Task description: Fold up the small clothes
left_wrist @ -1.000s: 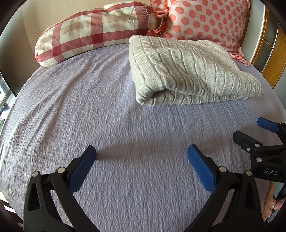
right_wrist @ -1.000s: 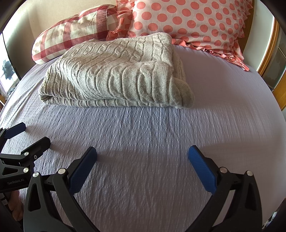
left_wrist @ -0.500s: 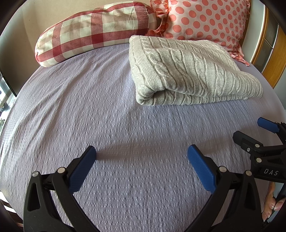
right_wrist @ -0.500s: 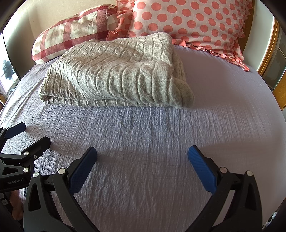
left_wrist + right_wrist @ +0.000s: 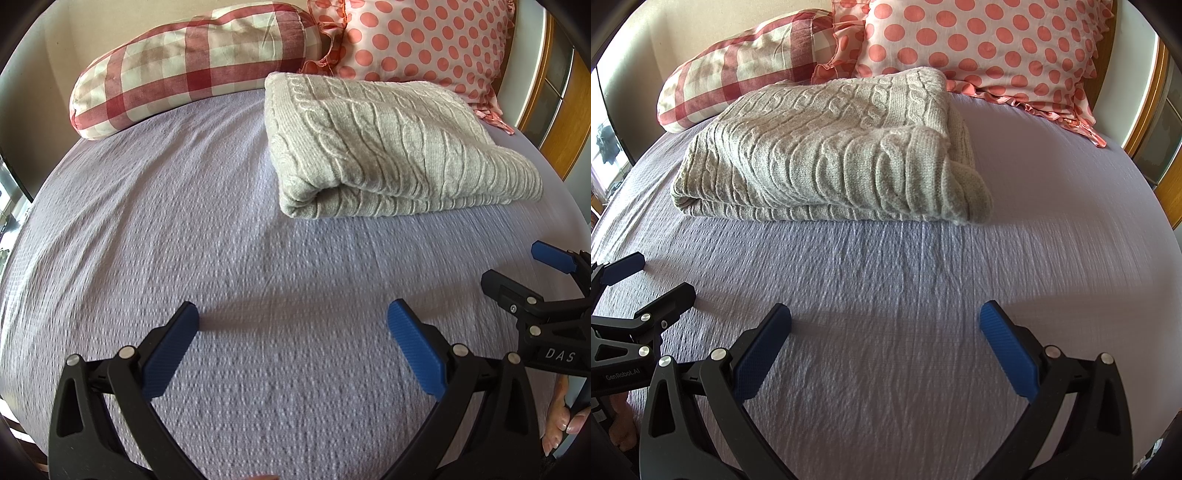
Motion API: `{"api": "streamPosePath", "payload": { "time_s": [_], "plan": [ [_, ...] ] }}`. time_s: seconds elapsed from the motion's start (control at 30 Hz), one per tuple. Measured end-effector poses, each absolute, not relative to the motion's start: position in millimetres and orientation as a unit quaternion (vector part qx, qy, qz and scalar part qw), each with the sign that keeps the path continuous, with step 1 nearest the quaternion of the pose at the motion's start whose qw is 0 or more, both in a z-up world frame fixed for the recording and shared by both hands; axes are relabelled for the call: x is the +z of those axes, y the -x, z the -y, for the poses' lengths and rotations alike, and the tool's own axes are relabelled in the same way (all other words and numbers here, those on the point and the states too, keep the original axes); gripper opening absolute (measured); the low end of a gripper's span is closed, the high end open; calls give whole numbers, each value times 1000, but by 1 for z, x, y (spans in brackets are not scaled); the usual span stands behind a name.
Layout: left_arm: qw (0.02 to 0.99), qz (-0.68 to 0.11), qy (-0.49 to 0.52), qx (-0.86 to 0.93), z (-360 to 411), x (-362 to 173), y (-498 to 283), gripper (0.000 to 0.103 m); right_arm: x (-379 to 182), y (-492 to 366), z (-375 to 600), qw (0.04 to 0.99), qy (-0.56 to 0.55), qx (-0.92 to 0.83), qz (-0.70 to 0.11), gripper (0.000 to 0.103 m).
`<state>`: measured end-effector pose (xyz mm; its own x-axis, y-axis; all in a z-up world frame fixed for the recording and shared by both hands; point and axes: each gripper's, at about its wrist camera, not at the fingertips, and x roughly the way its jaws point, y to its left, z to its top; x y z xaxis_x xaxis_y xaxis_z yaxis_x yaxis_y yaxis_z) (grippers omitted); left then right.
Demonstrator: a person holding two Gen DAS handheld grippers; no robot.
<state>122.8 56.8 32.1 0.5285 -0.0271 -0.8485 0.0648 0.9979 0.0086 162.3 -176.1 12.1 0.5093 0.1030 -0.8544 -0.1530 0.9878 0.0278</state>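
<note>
folded cable-knit grey sweater [image 5: 388,147] on crinkled lilac sheet [image 5: 166,221]; both jaws released.

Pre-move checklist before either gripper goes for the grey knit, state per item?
1. Left gripper free: ok, jaws wide, nothing between them.
2. Right gripper free: ok, jaws wide, nothing between them.
3. Grippers apart from each other: ok, side by side with a gap.
4. Path to grey knit sweater: ok, only bare lavender sheet ahead.
5. Sweater already folded: ok, it lies as a compact stack with a rolled near edge; neatness underneath cannot tell.
6. Room behind the sweater: not ok, it touches the polka-dot pillow; the plaid pillow sits close by.
</note>
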Motion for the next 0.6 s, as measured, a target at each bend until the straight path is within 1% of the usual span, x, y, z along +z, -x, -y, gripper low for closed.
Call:
{"api": "streamPosePath", "payload": {
  "time_s": [0.6],
  "plan": [
    [869,-494,-24,-30,-56,32,-126,101,12,-162,176,868,25,74,-490,102]
  ]
}}
